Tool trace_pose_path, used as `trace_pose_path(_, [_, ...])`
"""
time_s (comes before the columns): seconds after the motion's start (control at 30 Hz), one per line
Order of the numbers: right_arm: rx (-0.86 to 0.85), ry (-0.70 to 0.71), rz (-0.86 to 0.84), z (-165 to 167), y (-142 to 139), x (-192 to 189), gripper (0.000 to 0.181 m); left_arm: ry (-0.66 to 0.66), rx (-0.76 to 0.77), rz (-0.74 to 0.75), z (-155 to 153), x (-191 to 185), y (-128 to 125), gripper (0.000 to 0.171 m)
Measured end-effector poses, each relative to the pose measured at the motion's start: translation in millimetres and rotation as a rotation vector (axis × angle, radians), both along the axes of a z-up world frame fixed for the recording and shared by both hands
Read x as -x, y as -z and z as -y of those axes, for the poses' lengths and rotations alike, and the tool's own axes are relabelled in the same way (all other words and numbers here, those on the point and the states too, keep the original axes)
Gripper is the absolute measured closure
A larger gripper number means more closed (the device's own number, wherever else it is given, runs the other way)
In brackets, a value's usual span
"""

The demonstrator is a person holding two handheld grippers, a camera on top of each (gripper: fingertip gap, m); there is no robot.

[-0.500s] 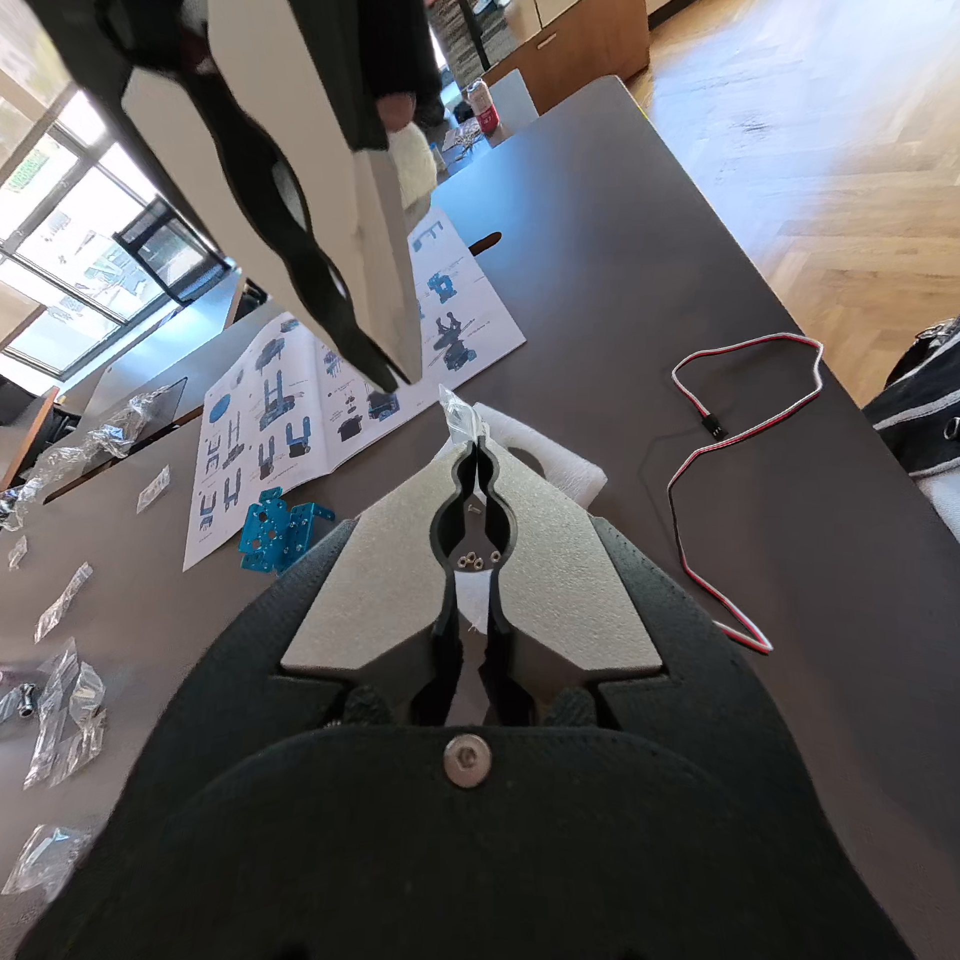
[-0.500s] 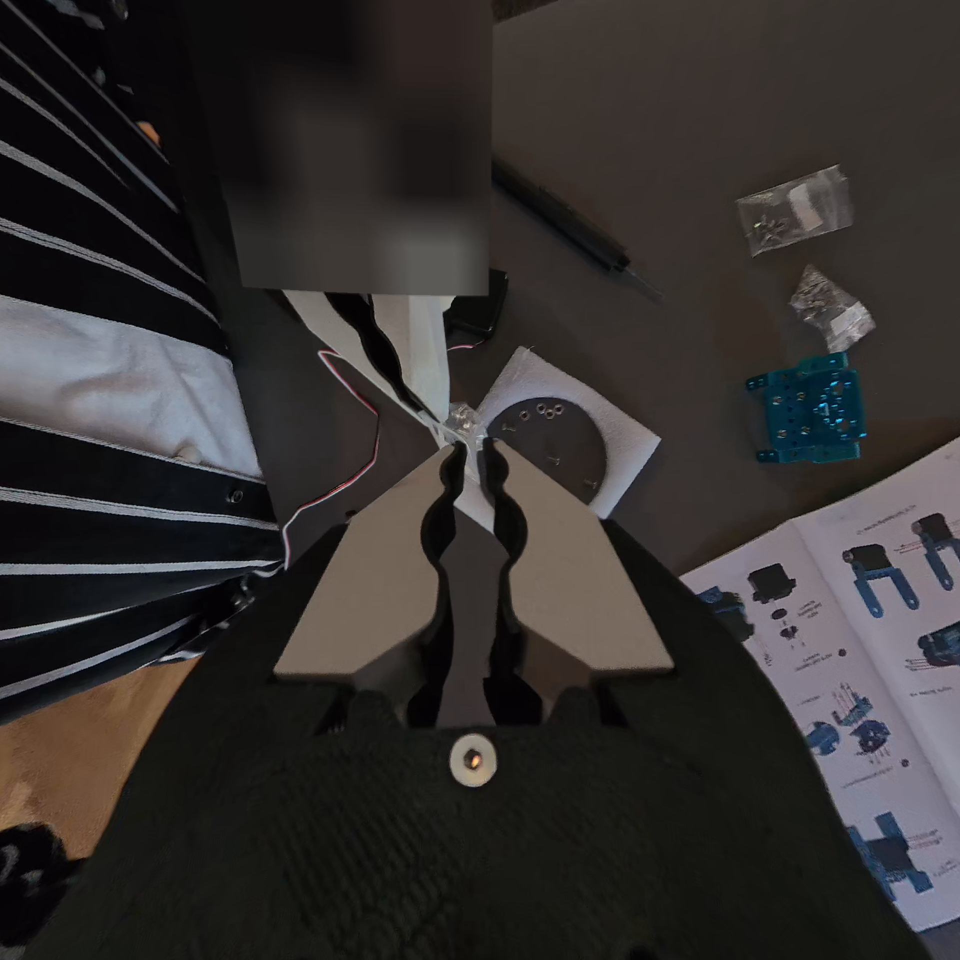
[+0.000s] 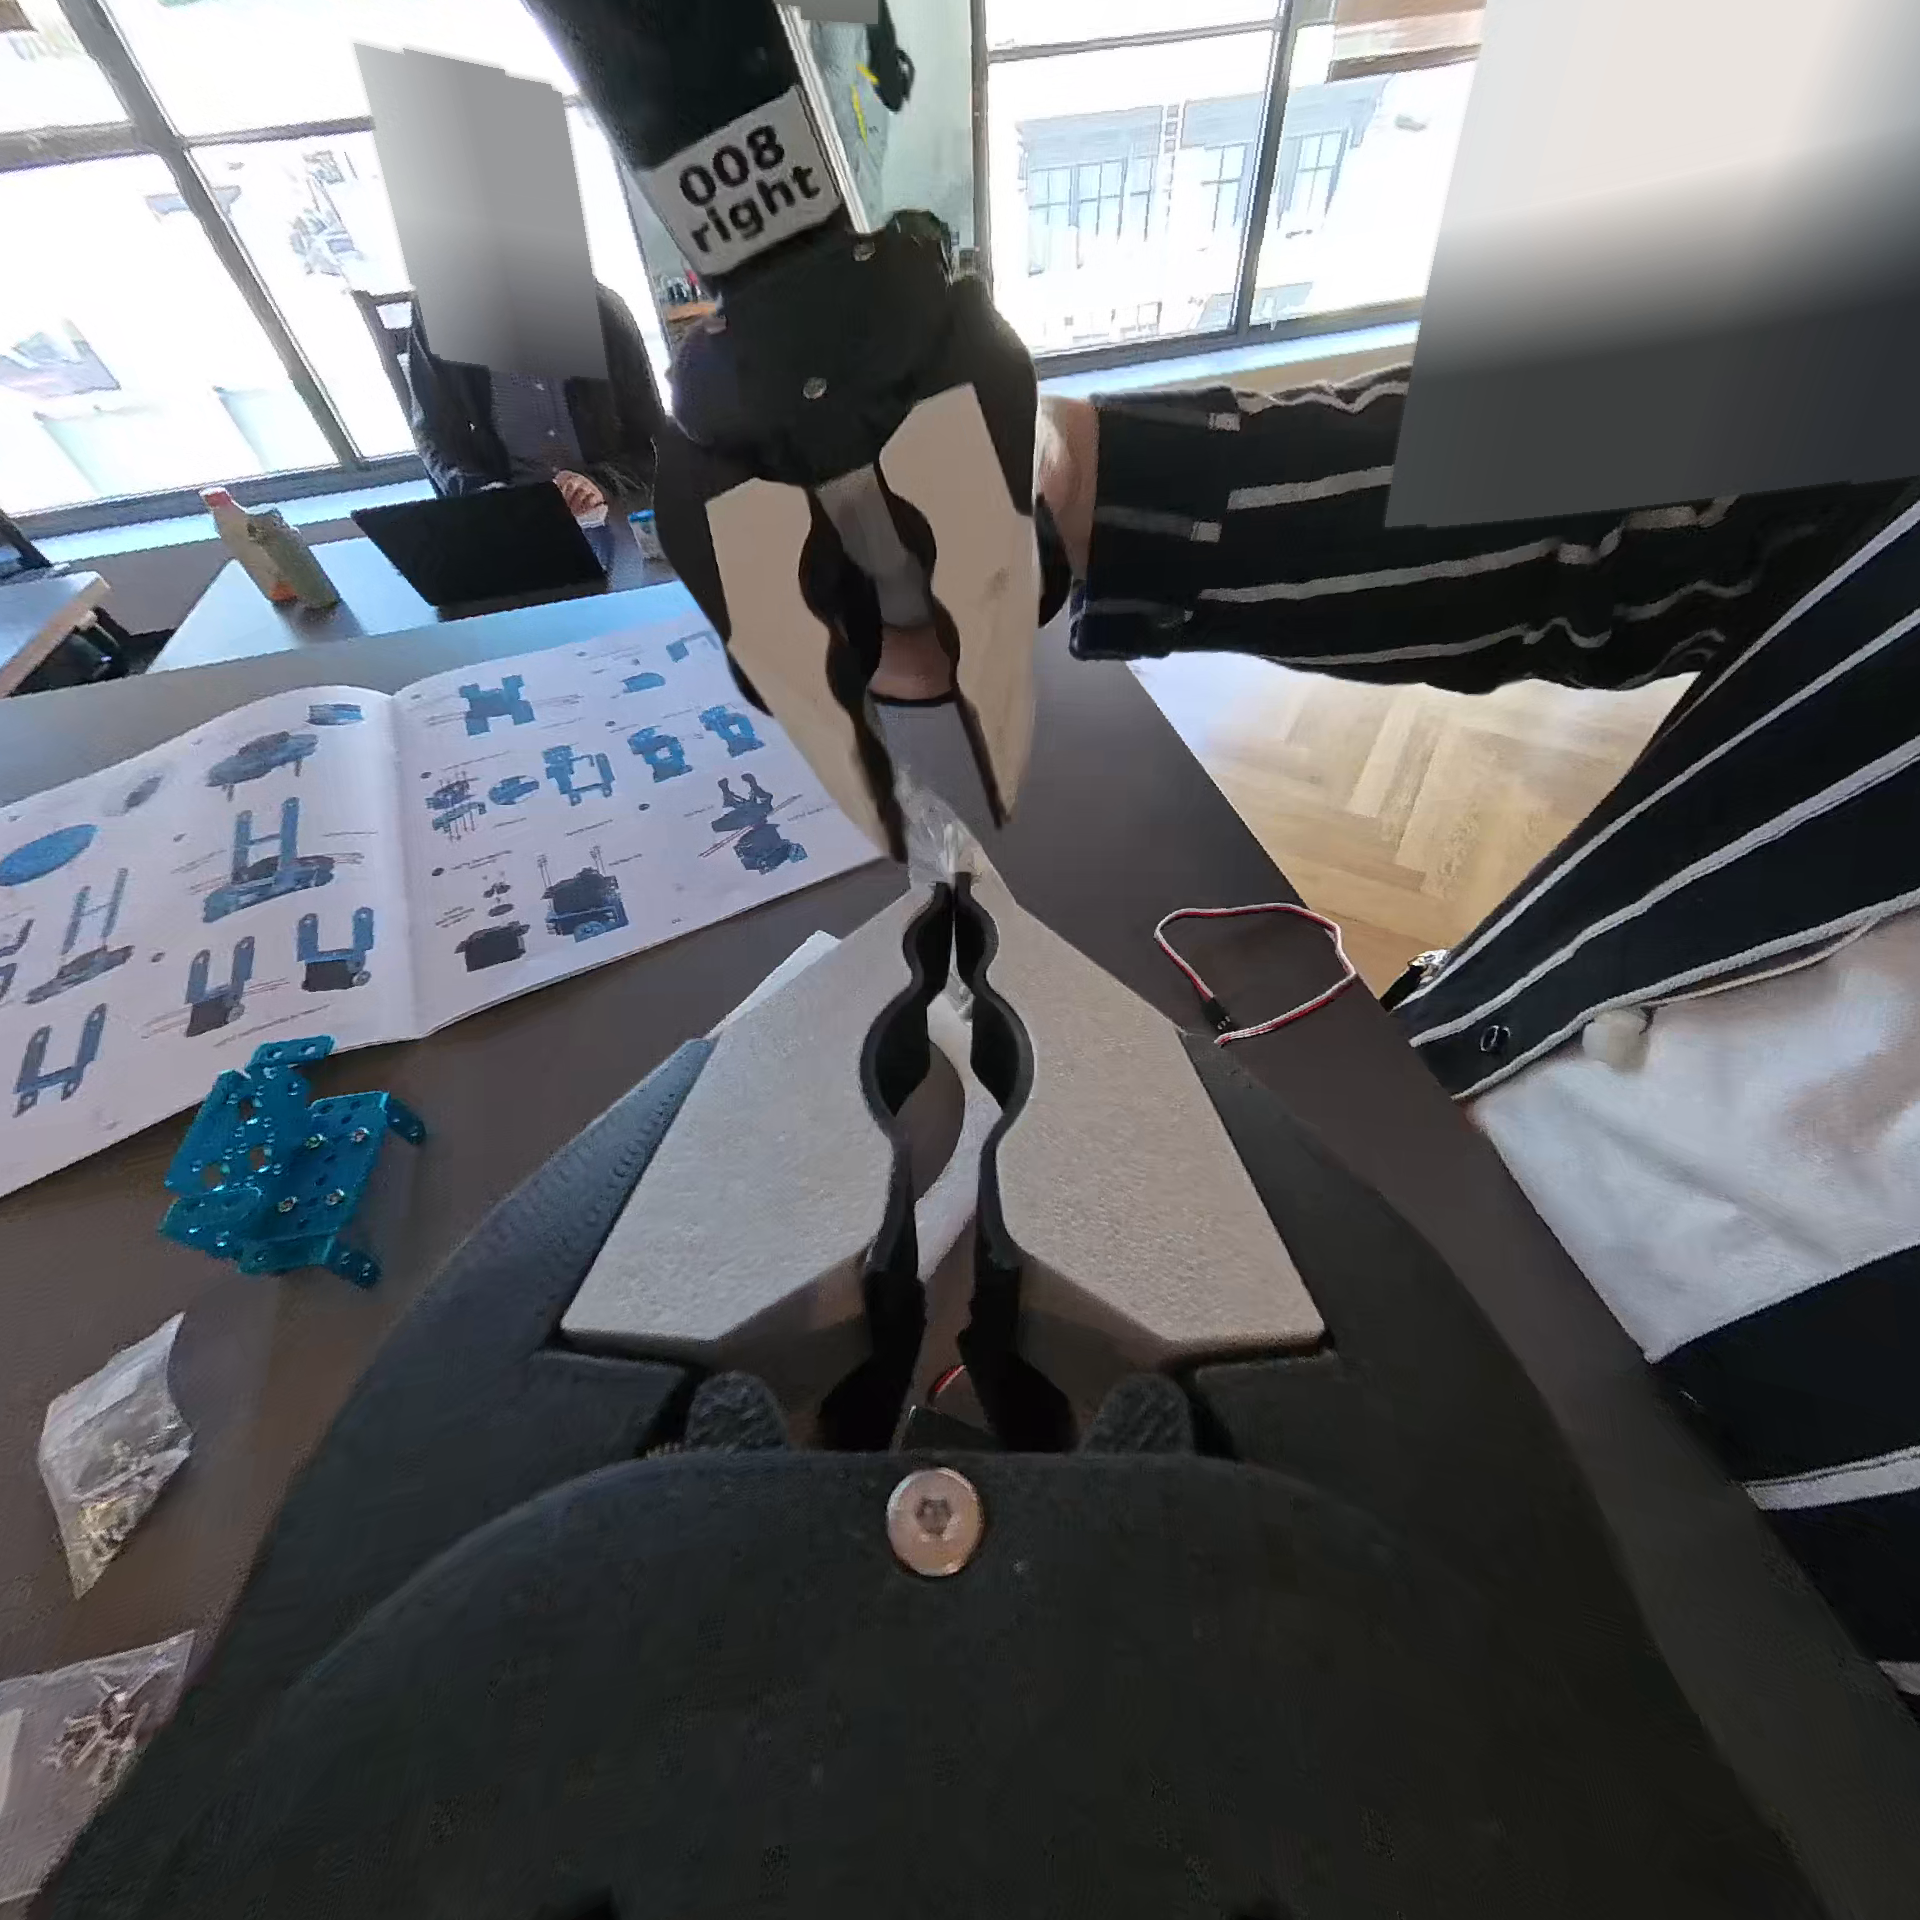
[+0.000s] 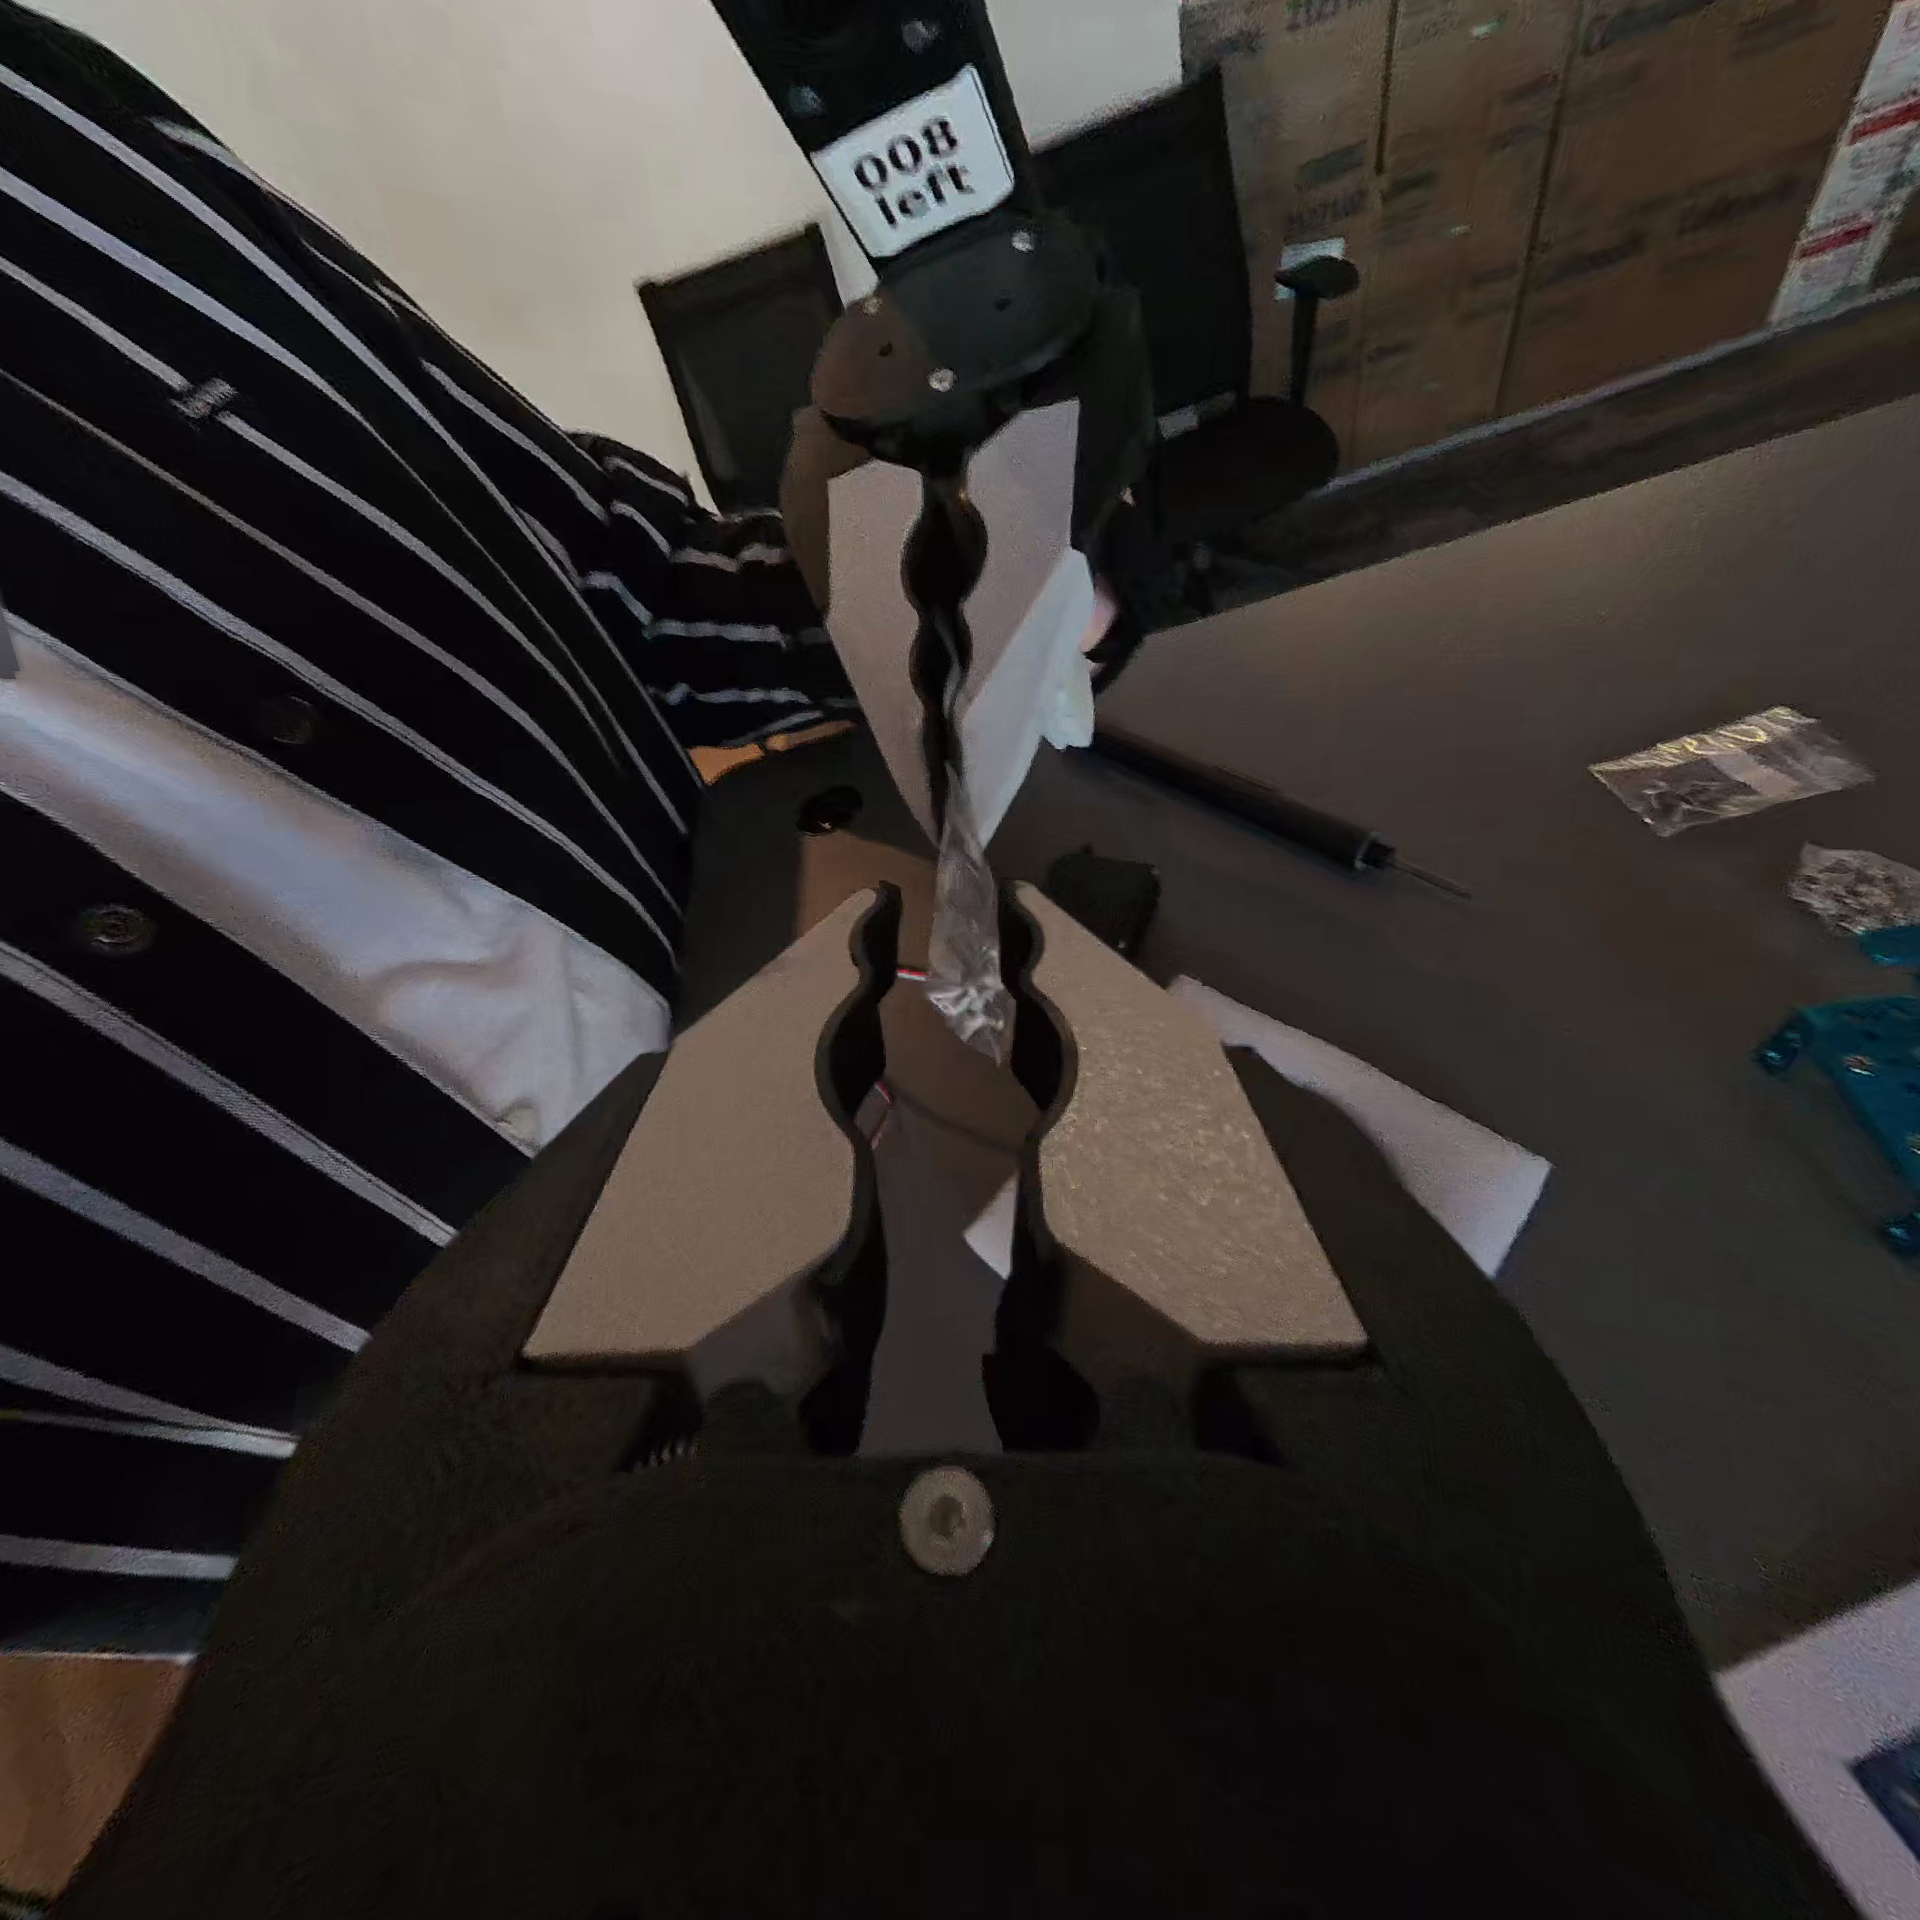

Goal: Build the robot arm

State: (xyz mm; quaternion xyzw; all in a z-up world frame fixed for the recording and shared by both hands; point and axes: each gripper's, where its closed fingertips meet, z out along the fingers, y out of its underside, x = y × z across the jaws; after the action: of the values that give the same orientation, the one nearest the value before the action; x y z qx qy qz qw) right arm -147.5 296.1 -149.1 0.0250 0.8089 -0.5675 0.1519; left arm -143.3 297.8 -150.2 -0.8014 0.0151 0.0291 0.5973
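The left gripper (image 3: 951,891) is closed on the top edge of a small clear plastic bag (image 4: 966,935) holding tiny metal hardware. The right gripper (image 4: 945,904) is parted, its jaws flanking the hanging bag without evident contact. Bag: held in the air above the dark table (image 3: 1091,831). Judged light, limp and slippery, with loose contents gathered at the bottom; it is best gripped on the flat film near an edge. Beyond the bag lies an open instruction booklet (image 3: 416,831); left of it, a blue metal bracket (image 3: 281,1164); right of it, a servo cable (image 3: 1257,966). Room: office, large windows, herringbone wood floor.
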Motion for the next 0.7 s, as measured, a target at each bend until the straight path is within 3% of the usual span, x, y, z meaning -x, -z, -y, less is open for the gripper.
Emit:
trace_pose_path(0.13, [0.015,0.02,0.066,-4.1,-1.1,4.8,0.18,-0.005,-0.001,0.022,-1.7,2.3,0.8,0.171])
trace_pose_path(0.27, [0.005,0.054,0.058,-5.6,2.8,9.8,0.179,-0.021,-0.002,0.055,-2.7,8.7,4.5,0.171])
trace_pose_path(0.37, [0.002,0.085,0.067,-7.4,4.7,15.1,0.166,-0.022,-0.022,0.098,-1.7,11.2,4.6,0.171])
trace_pose_path(0.5, [0.017,0.087,0.06,-9.2,2.8,15.8,0.179,-0.028,-0.041,0.121,1.0,13.2,3.6,0.171])
trace_pose_path(0.63, [0.011,0.093,0.054,-6.8,3.9,17.7,0.17,-0.036,-0.045,0.13,2.4,14.5,4.2,0.171])
trace_pose_path(0.7, [0.018,0.087,0.061,-5.3,2.7,17.8,0.178,-0.037,-0.051,0.131,2.8,14.6,3.8,0.171])
